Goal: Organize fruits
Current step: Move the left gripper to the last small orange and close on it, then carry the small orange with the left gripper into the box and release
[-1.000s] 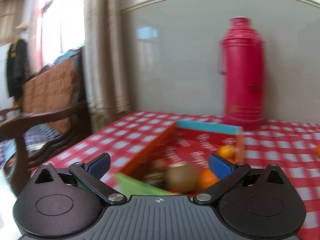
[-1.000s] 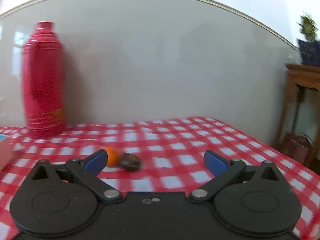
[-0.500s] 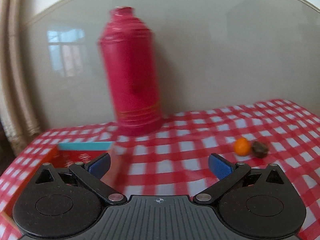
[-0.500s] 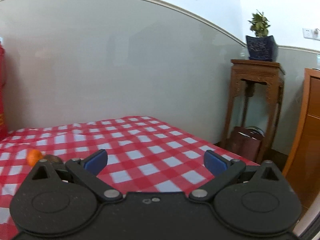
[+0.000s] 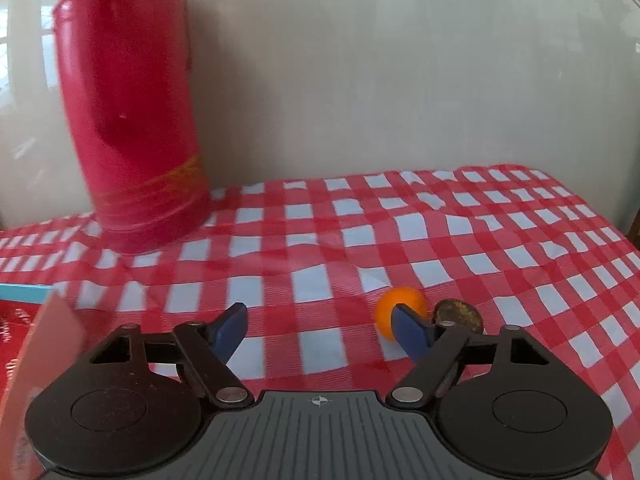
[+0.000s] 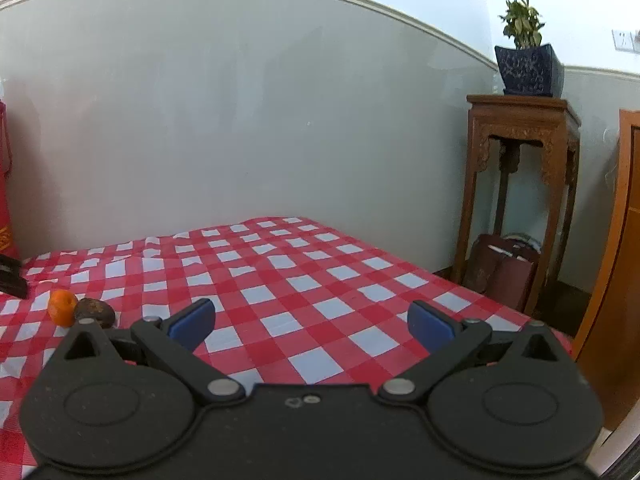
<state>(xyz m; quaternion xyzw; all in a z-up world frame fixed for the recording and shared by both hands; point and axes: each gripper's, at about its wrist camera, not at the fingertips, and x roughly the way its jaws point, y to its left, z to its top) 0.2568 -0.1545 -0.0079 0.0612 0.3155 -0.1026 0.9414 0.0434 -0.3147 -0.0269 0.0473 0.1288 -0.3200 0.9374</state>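
Note:
A small orange point(image 5: 394, 307) and a dark brown fruit point(image 5: 460, 314) lie side by side on the red checked tablecloth point(image 5: 500, 248). My left gripper point(image 5: 320, 330) is open and empty just short of them; its right fingertip overlaps the orange in the left wrist view. A corner of the red fruit box point(image 5: 28, 312) shows at the left edge. In the right wrist view the orange point(image 6: 62, 307) and brown fruit point(image 6: 94, 312) lie far left. My right gripper point(image 6: 312, 324) is open and empty above bare cloth.
A tall red thermos point(image 5: 128, 112) stands at the back left against the wall. The table's right edge drops off near a wooden plant stand point(image 6: 520, 184) with a potted plant point(image 6: 526, 60). A dark object point(image 6: 10, 276) lies at the left edge.
My left gripper has swung right from the fruit box to the loose orange and brown fruit, and moved closer to them. My right gripper has turned right, away from them. Both stay open.

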